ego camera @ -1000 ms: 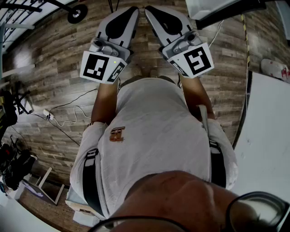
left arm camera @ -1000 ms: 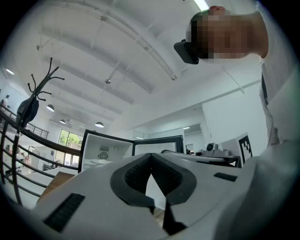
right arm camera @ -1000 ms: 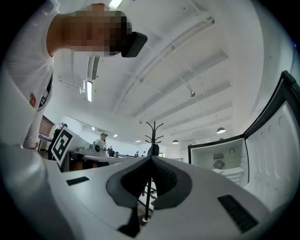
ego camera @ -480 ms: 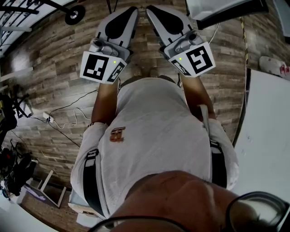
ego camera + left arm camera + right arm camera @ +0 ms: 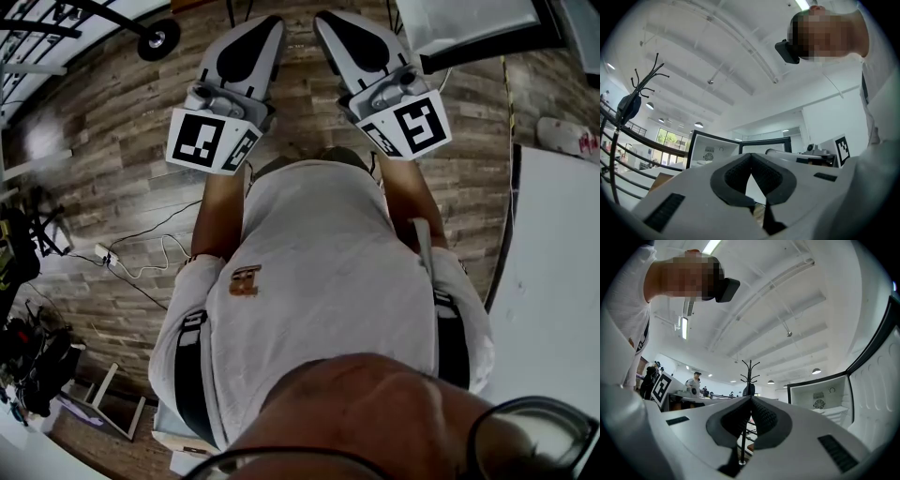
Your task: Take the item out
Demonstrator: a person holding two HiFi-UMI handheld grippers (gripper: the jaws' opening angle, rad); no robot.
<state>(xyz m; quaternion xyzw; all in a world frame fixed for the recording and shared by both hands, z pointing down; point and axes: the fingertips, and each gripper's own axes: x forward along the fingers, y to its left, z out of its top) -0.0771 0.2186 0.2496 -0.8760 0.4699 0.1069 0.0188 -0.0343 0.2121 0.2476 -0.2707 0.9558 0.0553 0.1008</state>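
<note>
closest to the head camera is the person's pale shirt [image 5: 319, 272] with dark straps [image 5: 187, 366] over both shoulders. both forearms reach forward from it, each holding a gripper over the wooden plank floor [image 5: 122, 150].

the left gripper [image 5: 751, 155] has its two ribbed black fingers [image 5: 733, 176] brought together, tips touching, with nothing between them. its marker cube [image 5: 211, 141] sits just in front of the left forearm. the right gripper [image 5: 751, 398] is likewise closed, fingers [image 5: 766, 418] meeting at the tips and holding nothing. its marker cube [image 5: 412, 127] sits just beyond the right forearm. the two grippers lie side by side, near each other but apart, both pointing away from the body and tilted slightly upward.

on the floor to the person's left lies a loose white cable [image 5: 141, 262]. to the right stands a white table [image 5: 562, 281] with a dark edge.

farther off, ahead of the jaws, stands an open white cabinet [image 5: 715, 150] with a black rim, its inside showing a round vent and pale walls. the item to take out cannot be picked out in any view, so i cannot tell where it lies. a black coat stand [image 5: 750, 369] rises beyond the right gripper's tips, and a few people [image 5: 696, 380] stand far back under the ceiling lights.
</note>
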